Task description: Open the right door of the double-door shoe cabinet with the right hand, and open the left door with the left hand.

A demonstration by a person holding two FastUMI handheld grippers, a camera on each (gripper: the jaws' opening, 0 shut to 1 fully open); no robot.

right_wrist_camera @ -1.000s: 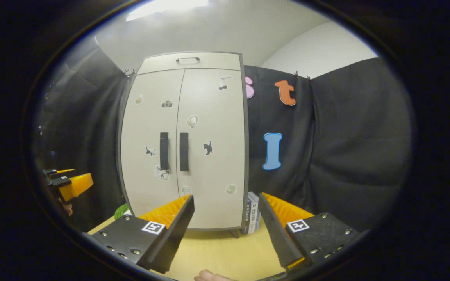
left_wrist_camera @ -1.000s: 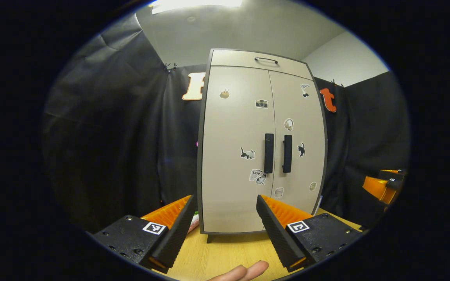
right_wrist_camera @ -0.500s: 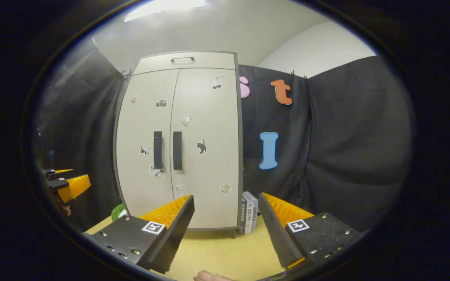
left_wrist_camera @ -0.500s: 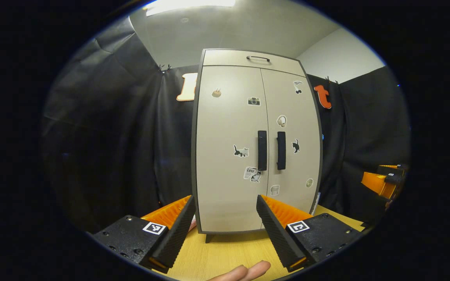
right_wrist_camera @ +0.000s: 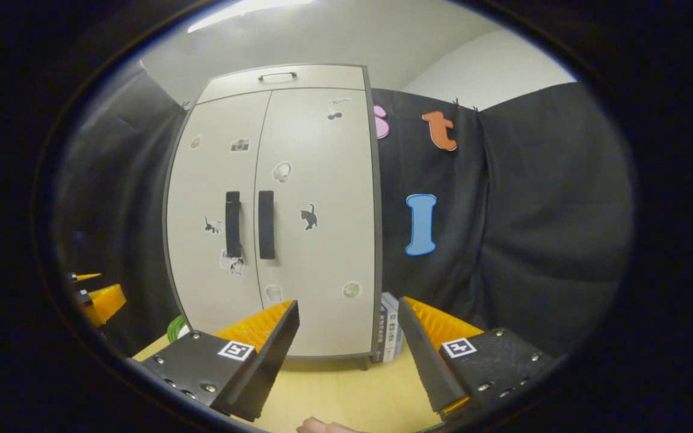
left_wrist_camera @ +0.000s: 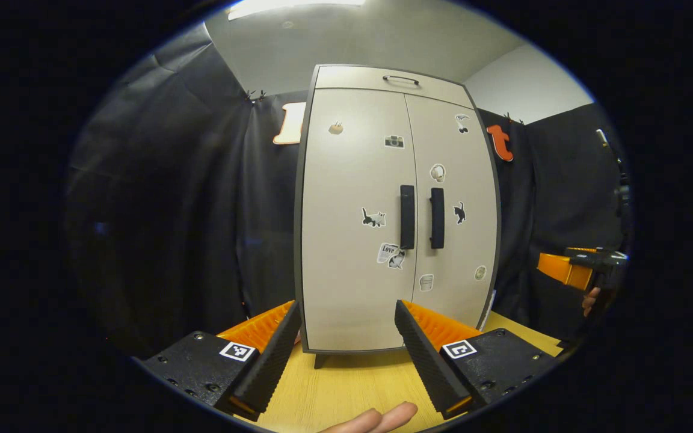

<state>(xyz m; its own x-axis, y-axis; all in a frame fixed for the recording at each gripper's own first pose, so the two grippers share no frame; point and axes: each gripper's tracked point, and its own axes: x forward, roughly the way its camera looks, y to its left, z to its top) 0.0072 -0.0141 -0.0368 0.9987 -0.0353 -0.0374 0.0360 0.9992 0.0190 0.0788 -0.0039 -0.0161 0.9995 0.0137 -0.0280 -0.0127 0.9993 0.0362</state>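
The left gripper (left_wrist_camera: 343,337) has its two black-and-orange fingers spread wide with nothing between them, poised above the wooden table (left_wrist_camera: 346,391) and short of the shoe cabinet (left_wrist_camera: 358,300), touching nothing. A fingertip of the holding hand (left_wrist_camera: 376,419) shows at the bottom edge of the left gripper view. The right gripper (right_wrist_camera: 348,334) is likewise wide open and empty, its fingers apart over the same table (right_wrist_camera: 334,391), clear of the cabinet (right_wrist_camera: 322,270). The cabinet stands upright on the table straight ahead of both grippers, against the black cloth wall, and both doors are closed. The left door handle (left_wrist_camera: 407,216) and right door handle (left_wrist_camera: 437,218) are black vertical bars just beside each other at the middle seam; in the right gripper view they appear as the left (right_wrist_camera: 233,224) and right (right_wrist_camera: 266,224) bars. Small stickers dot both doors. A few books (right_wrist_camera: 390,328) stand just beside the cabinet's right side. In the left gripper view, the right gripper (left_wrist_camera: 581,269) appears far off at the right edge.
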